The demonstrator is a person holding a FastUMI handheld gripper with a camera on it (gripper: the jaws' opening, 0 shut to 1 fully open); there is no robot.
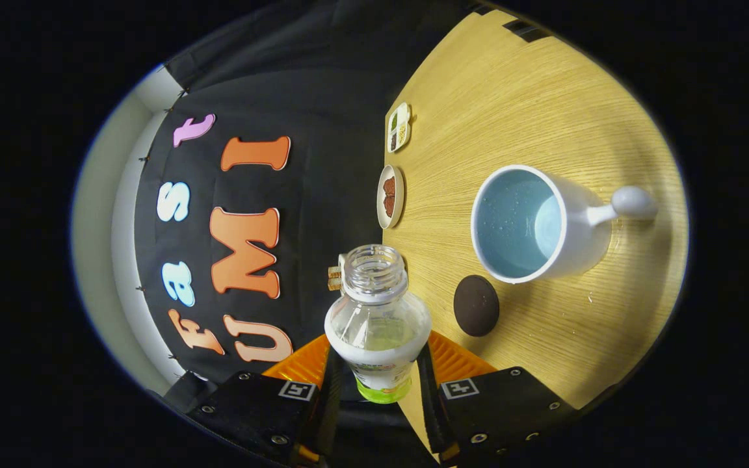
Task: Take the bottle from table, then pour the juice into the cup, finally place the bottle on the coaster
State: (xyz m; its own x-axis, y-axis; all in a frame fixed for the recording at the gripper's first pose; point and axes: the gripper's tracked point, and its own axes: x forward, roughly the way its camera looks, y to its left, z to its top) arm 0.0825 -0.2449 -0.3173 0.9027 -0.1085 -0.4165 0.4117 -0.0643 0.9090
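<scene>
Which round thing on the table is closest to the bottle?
The dark brown coaster, just beside the bottle held between the gripper fingers. The white cup and small plate sit farther off.

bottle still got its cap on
No, the bottle, held between the gripper fingers, has an open, uncapped mouth.

**What the gripper view hides**

The bottle (378, 318) is held between the fingers of the gripper (376, 377), which cover its lower sides; its base drops out of sight behind them. The far wall of the cup (530, 224) conceals the root of its handle. The dark food on the small plate (390, 196) and the contents of the divided dish (399, 127) are too small to identify. A small tan object (334, 277), perhaps blocks, sits half hidden behind the bottle's neck.
</scene>
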